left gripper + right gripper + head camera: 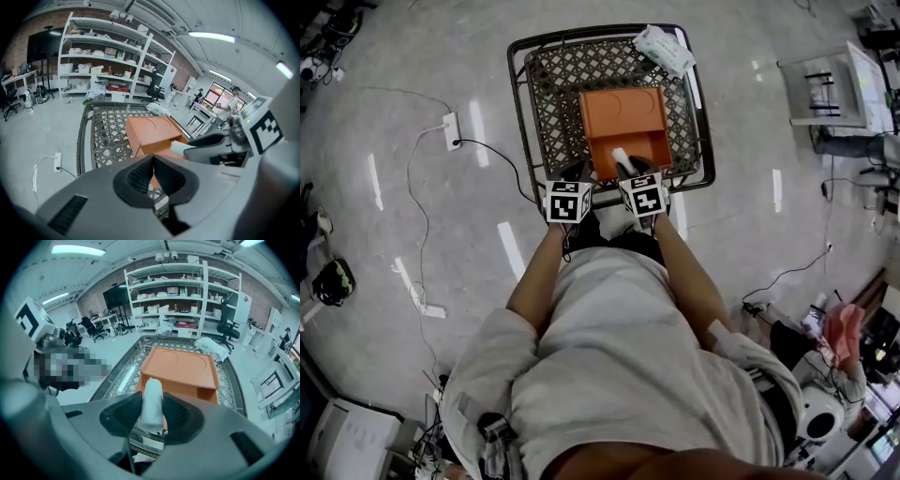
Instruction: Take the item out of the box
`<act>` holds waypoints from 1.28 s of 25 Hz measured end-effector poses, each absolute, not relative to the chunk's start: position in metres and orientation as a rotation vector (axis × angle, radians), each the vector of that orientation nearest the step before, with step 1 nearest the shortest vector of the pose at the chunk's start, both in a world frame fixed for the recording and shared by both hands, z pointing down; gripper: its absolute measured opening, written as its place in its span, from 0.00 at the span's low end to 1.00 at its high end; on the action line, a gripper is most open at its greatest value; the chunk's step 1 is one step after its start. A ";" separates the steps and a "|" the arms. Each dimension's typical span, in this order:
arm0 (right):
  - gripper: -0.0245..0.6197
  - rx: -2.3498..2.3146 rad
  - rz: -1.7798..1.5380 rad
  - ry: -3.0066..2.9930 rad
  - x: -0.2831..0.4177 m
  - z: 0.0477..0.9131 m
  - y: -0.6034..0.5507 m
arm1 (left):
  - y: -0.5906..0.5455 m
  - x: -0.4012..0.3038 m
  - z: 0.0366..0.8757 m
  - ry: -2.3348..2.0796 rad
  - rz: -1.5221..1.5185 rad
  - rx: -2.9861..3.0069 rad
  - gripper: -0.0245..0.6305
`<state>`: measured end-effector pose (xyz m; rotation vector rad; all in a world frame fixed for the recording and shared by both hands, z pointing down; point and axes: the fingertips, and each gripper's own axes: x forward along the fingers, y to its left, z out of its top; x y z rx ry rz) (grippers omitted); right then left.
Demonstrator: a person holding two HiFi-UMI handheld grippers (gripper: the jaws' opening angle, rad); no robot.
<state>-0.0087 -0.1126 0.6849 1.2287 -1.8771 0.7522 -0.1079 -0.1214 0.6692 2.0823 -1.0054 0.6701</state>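
Over the wire-mesh table, we work at the near end of the orange box. Our right gripper is clamped on the white item, which stands upright between the pads at the box's near opening. We cannot tell whether it is clear of the walls. Our left gripper hangs just to the left, jaws pressed together on nothing. We judge the clean way out is a steady squeeze and a straight lift up and toward us, with the left gripper held aside.
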 end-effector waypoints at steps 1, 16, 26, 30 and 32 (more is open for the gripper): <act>0.24 1.237 0.750 -1.895 -0.007 0.680 -0.112 | -0.119 -0.105 0.668 -1.007 0.672 2.083 0.05; 0.24 1.380 0.740 -2.082 0.035 0.620 -0.088 | -0.085 -0.042 0.635 -1.010 0.662 2.162 0.05; 0.24 1.485 0.664 -2.210 0.076 0.559 -0.067 | -0.066 -0.009 0.587 -1.069 0.585 2.212 0.05; 0.24 1.518 0.607 -2.275 0.086 0.534 -0.059 | -0.059 0.005 0.561 -1.095 0.521 2.256 0.05; 0.24 1.522 0.579 -2.315 0.087 0.522 -0.056 | -0.057 0.008 0.546 -1.131 0.468 2.270 0.05</act>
